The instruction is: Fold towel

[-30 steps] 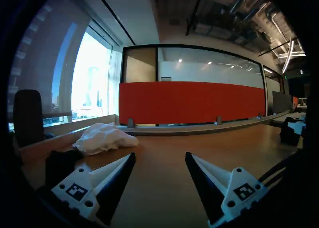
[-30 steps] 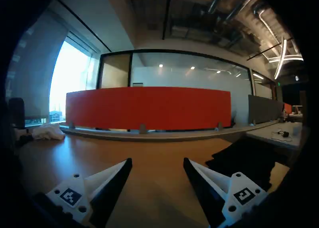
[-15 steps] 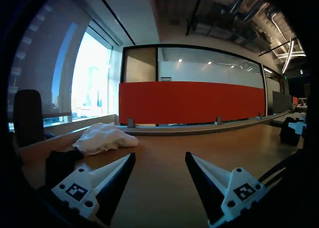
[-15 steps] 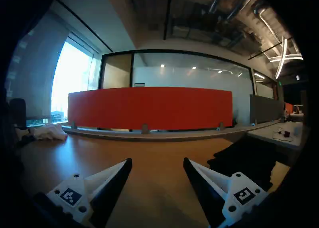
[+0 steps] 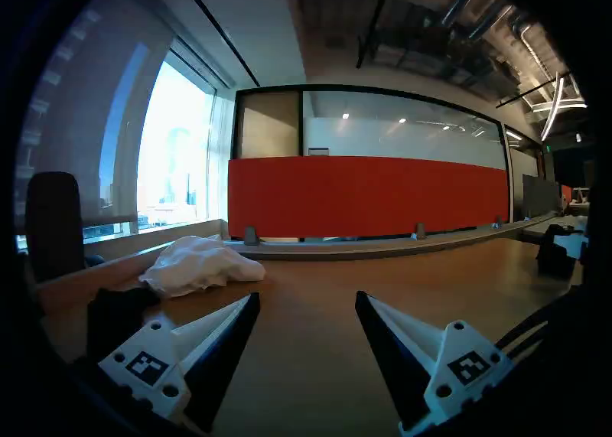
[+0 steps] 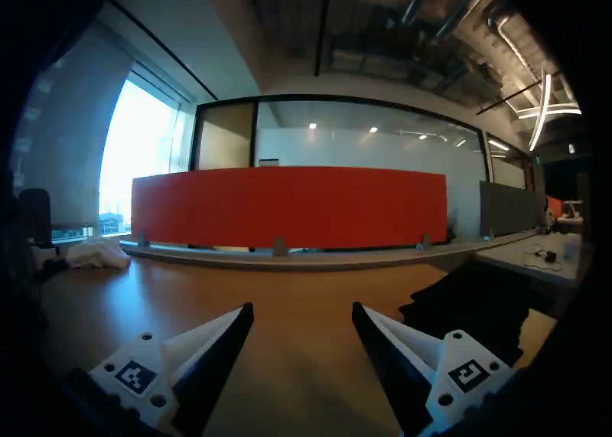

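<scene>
A crumpled white towel (image 5: 200, 264) lies on the wooden table (image 5: 321, 345) at the left, just beyond the left finger of my left gripper (image 5: 306, 303), which stands open and empty low over the table. In the right gripper view the same white towel (image 6: 96, 253) shows far off at the left edge. My right gripper (image 6: 302, 311) is open too, with nothing between its fingers. A dark, flat pile of black cloth (image 6: 474, 307) lies on the table just right of its right finger.
A red divider panel (image 5: 367, 196) runs along the table's far edge. A dark chair back (image 5: 52, 223) stands at the left by the bright window (image 5: 172, 161). A black object (image 5: 118, 314) sits near the left finger. Another desk (image 6: 535, 257) lies beyond at right.
The right gripper view has shifted very slightly, with the scene drifting a little right. The left gripper has not moved.
</scene>
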A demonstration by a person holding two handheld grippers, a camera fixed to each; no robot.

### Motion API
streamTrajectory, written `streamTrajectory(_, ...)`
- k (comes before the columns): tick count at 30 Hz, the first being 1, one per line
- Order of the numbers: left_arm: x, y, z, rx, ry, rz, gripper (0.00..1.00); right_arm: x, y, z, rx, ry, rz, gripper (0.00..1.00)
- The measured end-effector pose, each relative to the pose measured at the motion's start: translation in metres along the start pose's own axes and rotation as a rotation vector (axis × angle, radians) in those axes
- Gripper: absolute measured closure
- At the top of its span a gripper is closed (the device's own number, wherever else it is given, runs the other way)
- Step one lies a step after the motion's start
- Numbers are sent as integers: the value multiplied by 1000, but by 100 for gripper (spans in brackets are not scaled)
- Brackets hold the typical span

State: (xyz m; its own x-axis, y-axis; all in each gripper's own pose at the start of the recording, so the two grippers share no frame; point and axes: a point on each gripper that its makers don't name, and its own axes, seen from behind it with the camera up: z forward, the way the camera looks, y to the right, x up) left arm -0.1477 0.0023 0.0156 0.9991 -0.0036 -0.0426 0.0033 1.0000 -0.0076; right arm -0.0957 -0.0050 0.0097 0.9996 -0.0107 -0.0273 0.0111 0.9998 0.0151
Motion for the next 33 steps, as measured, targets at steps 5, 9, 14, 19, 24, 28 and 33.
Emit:
streamTrajectory(5, 0, 0, 0, 0, 0, 0, 7, 1, 0, 0, -1, 0, 0, 0)
streamTrajectory(9, 0, 0, 0, 0, 0, 0, 8, 1, -1, -1, -1, 0, 0, 0)
streamTrajectory(14, 0, 0, 0, 0, 0, 0, 8, 0, -1, -1, -1, 0, 0, 0)
streamTrajectory(19, 0, 0, 0, 0, -1, 0, 8, 1, -1, -1, -1, 0, 1, 0)
streamTrajectory(24, 1, 0, -1, 0, -1, 0, 8, 1, -1, -1, -1, 0, 1, 0)
streamTrajectory(28, 3, 0, -1, 0, -1, 0, 8, 1, 0, -1, -1, 0, 1, 0)
streamTrajectory(33, 4, 0, -1, 0, -2, 0, 8, 1, -1, -1, -1, 0, 1, 0)
